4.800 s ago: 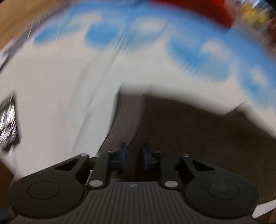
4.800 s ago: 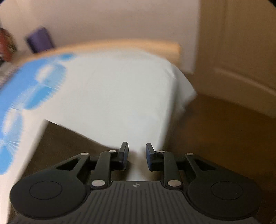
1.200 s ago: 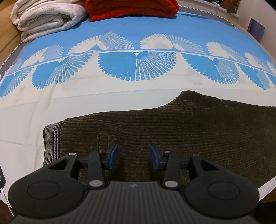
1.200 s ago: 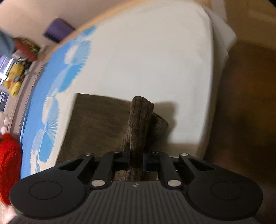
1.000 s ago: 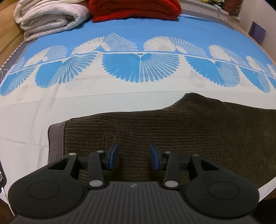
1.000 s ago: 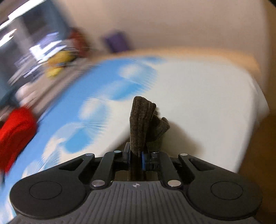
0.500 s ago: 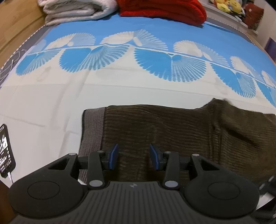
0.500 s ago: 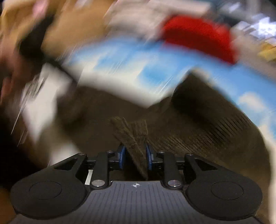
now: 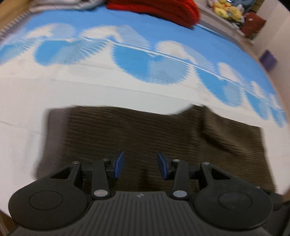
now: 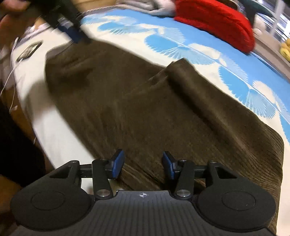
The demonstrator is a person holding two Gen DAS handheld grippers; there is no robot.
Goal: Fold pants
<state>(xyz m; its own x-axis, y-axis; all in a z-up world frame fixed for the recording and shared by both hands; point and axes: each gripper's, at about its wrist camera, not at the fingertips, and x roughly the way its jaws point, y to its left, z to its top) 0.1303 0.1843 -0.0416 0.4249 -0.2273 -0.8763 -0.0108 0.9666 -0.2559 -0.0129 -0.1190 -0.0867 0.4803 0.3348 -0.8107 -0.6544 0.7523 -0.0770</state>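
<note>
Dark brown corduroy pants (image 9: 145, 138) lie folded over on the bed, the grey waistband (image 9: 54, 130) at the left. In the right wrist view the pants (image 10: 145, 109) spread across the bed with a raised fold ridge (image 10: 181, 72) in the middle. My left gripper (image 9: 140, 166) is open and empty, just above the near edge of the pants. My right gripper (image 10: 142, 164) is open and empty over the folded end of the pants. The left gripper (image 10: 72, 34) shows blurred at the far waistband end.
The bed sheet (image 9: 126, 85) is white with blue fan prints. A red blanket (image 10: 217, 23) and a grey-white blanket (image 10: 145, 5) lie at the far side. A phone with a cable (image 10: 29, 50) lies near the bed's left corner. Plush toys (image 9: 226, 9) sit on a shelf.
My right gripper carried the leg end over toward the waistband, opened and let it go. My left gripper stayed open and shifted over the pants.
</note>
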